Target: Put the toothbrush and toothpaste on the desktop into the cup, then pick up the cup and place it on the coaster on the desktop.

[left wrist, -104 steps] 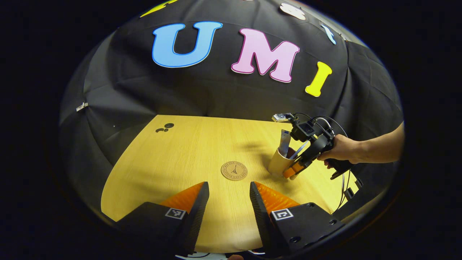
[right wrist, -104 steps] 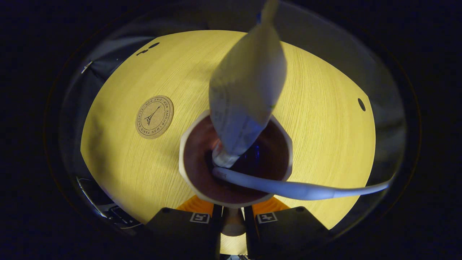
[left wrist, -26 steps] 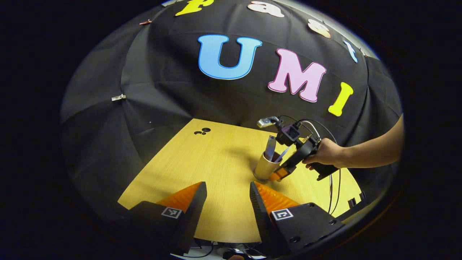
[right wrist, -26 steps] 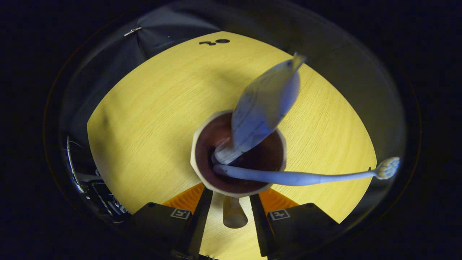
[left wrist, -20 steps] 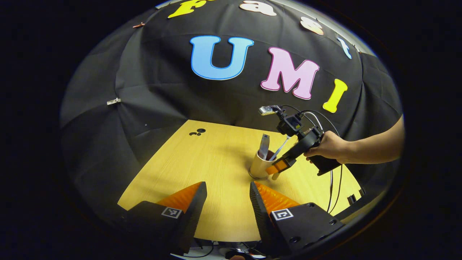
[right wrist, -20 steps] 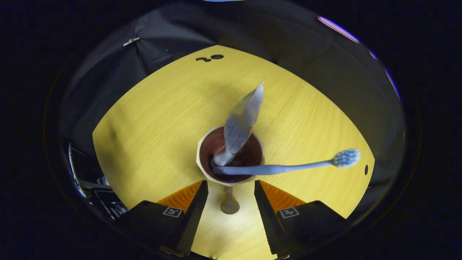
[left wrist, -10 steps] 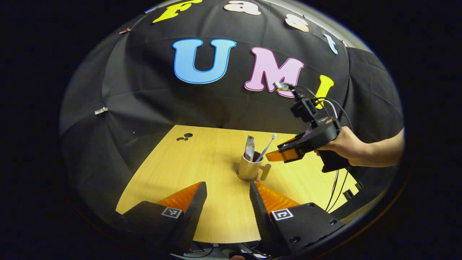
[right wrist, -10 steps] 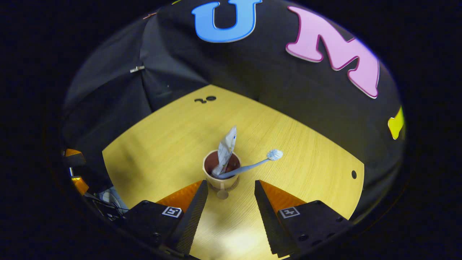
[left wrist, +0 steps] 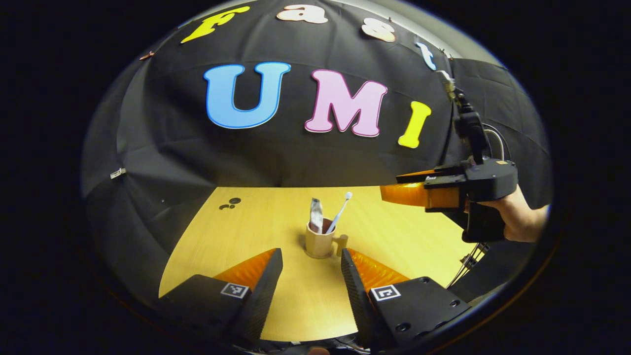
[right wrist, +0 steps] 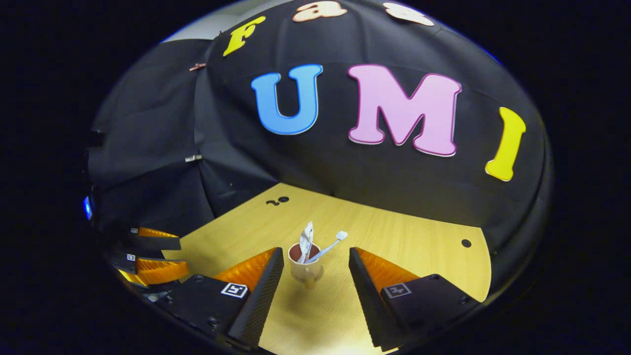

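With the beige handled ceramic cup (right wrist: 305, 268) standing loaded at twelve o'clock, both my grippers (right wrist: 315, 276) (left wrist: 308, 268) hang spread, empty; placing looks done, so withdrawing is next.

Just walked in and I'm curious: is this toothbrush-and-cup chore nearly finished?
Looks finished. The toothbrush and toothpaste stand in the cup, which sits on the desk, its base hiding whatever is beneath, presumably the coaster. Nothing is in hand: the left gripper and right gripper are open, apart from it.

One cup (left wrist: 319, 244), toothbrush (left wrist: 339, 212), toothpaste (left wrist: 316, 215).
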{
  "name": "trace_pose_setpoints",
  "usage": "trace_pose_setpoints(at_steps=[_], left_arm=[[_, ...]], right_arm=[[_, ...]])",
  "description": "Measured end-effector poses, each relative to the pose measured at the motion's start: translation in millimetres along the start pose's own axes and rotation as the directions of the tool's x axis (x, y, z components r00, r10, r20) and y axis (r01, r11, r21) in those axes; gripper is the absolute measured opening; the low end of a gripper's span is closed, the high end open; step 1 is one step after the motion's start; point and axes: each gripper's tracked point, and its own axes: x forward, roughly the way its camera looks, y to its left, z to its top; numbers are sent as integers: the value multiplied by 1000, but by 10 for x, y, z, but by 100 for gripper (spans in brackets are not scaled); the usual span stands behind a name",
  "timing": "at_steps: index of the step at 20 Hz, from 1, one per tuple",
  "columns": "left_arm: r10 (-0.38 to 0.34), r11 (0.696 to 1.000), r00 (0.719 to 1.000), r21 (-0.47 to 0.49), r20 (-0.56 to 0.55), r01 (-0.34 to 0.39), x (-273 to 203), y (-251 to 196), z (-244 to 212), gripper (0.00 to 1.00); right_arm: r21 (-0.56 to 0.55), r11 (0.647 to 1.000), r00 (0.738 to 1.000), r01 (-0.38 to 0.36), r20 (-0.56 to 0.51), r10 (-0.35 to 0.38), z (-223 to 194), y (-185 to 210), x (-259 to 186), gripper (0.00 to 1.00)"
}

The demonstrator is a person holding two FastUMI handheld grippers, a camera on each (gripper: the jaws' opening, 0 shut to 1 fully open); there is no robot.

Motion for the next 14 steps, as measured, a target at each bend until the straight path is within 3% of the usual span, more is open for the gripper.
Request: trace_pose_setpoints(at_steps=[8, 14], left_arm=[[15, 999, 998, 34, 58, -17, 104, -546, 333, 75], [50, 997, 992, 50, 112, -56, 88, -1053, 495, 76]], right_arm=[[91, 996, 990, 15, 141, -27, 19, -439, -827, 86], [79, 996, 985, -31, 173, 17, -132, -727, -1292, 87]])
